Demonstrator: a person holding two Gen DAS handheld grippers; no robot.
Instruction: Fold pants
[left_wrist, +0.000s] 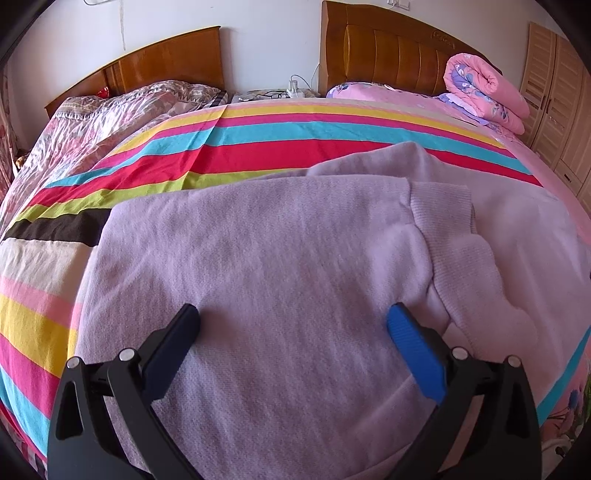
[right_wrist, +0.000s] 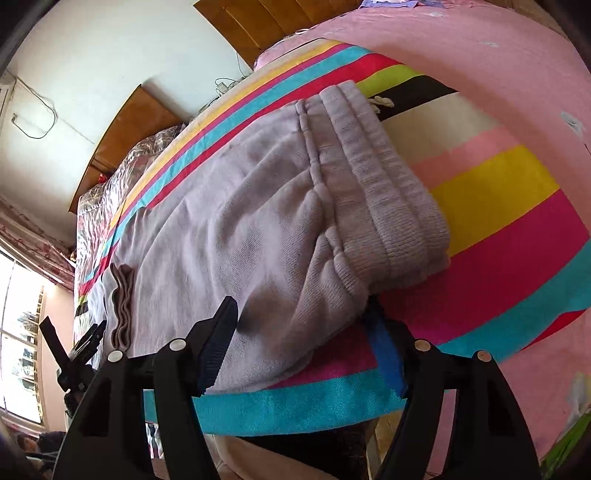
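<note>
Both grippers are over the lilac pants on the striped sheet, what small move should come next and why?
Probably close the right gripper on the near edge of the pants. Its open fingers straddle that edge by the waistband, while the left gripper hovers open over flat cloth, gripping nothing.

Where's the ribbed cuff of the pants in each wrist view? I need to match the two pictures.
Left wrist view: ribbed cuff lies right of centre, on top of the lilac pants.
Right wrist view: ribbed cuff sits at lower left, near the left gripper.
Shared landmark: the striped sheet's black band.
</note>
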